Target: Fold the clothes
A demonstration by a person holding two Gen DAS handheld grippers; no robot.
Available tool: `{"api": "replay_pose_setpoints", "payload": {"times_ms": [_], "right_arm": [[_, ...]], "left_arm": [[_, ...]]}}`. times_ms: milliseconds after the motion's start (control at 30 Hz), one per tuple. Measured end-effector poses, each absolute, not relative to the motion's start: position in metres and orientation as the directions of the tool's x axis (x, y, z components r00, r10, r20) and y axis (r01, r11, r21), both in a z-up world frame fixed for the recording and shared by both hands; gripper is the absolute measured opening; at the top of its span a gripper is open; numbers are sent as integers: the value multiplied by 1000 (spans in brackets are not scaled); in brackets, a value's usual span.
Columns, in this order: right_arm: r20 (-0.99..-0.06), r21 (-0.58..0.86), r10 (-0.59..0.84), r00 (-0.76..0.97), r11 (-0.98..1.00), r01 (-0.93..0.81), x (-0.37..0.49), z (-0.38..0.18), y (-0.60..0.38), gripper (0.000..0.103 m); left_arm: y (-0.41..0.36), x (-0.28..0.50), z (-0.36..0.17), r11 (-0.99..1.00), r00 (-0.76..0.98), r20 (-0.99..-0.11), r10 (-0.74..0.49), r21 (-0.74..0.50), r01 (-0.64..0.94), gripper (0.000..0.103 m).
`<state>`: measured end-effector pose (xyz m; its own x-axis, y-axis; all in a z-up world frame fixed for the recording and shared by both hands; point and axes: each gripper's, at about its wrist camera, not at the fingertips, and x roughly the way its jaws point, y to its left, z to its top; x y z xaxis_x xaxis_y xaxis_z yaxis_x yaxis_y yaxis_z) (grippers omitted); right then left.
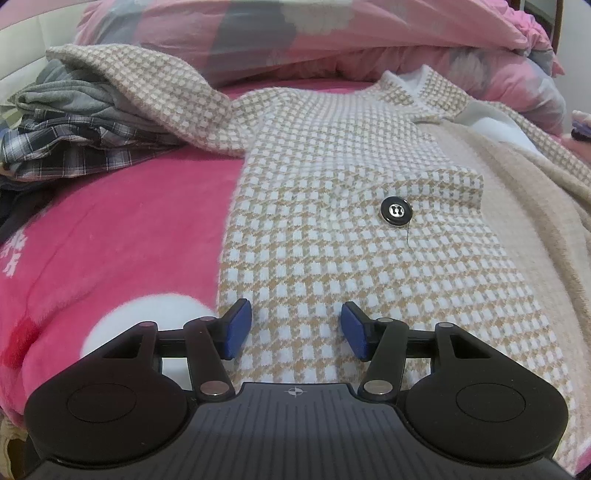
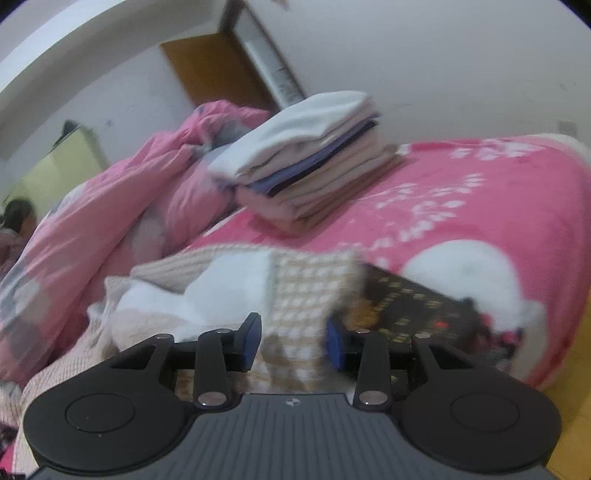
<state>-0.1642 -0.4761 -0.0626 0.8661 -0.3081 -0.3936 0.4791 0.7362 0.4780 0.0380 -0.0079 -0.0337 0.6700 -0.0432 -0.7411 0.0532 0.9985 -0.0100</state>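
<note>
Cardigan cloth, checked tan and white, is seen between the spread blue pads of the left gripper; the pads are not pressed on it. The cardigan is laid flat on a pink blanket, with a black button on its front beyond the pads. One sleeve is stretched away from the button toward a heap of grey and plaid clothes. Behind the cardigan a pink quilt is bunched.

In the right wrist view the right gripper is shown with a gap between its pads. A checked fold of the cardigan is seen in that gap, but the picture is blurred and a grip cannot be told. Just beside this fold a dark patterned thing is lying on the blanket. Farther off, a stack of folded clothes is set on the blanket.
</note>
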Motion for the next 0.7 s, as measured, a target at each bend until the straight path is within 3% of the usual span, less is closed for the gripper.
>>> {"api": "replay_pose_setpoints", "payload": {"times_ms": [67, 367, 700], "right_arm": [[-374, 465, -292, 880, 762, 451, -150, -61, -466, 7], [-150, 280, -302, 942, 900, 333, -85, -7, -420, 5], [27, 307, -287, 958, 914, 265, 16, 81, -446, 5]], "left_arm": [[-9, 38, -34, 999, 671, -740, -39, -5, 53, 54], [-12, 37, -35, 999, 675, -738, -22, 13, 47, 54], [-13, 37, -35, 999, 675, -738, -14, 18, 41, 55]]}}
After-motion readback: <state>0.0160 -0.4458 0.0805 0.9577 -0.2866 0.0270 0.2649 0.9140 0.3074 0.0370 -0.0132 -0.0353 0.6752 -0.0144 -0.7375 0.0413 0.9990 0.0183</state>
